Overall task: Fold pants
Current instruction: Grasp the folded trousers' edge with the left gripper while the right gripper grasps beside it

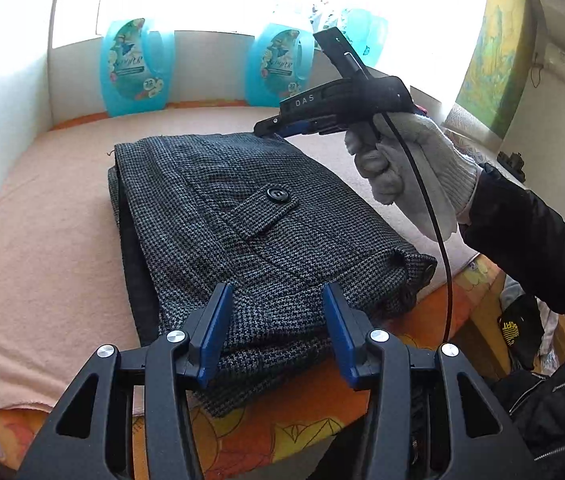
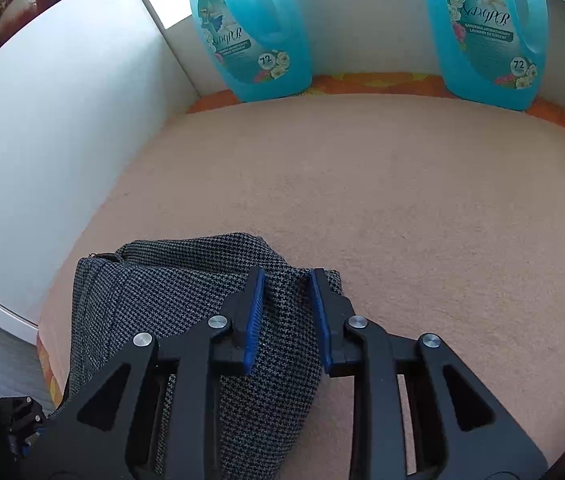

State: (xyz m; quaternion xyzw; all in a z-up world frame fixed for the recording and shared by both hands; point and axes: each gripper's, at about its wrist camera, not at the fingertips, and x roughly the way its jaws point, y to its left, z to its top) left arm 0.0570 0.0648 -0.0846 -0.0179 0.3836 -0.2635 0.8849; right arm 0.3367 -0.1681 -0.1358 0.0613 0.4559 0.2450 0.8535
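Dark houndstooth pants (image 1: pixel 242 216) lie folded in a compact stack on a peach blanket (image 1: pixel 42 248), a buttoned pocket flap on top. My left gripper (image 1: pixel 278 300) is open, its blue pads spread over the near edge of the stack. My right gripper (image 1: pixel 266 128), held by a gloved hand (image 1: pixel 406 164), is at the far right corner of the pants. In the right wrist view that gripper (image 2: pixel 286 276) is open, its pads either side of a raised fold of the pants (image 2: pixel 186 288).
Two blue detergent jugs (image 2: pixel 250 32) (image 2: pixel 486 28) stand at the back by the window wall. A white wall (image 2: pixel 62 128) borders the left. An orange patterned sheet (image 1: pixel 282 428) shows at the near edge. A black cable (image 1: pixel 434 216) hangs from the right gripper.
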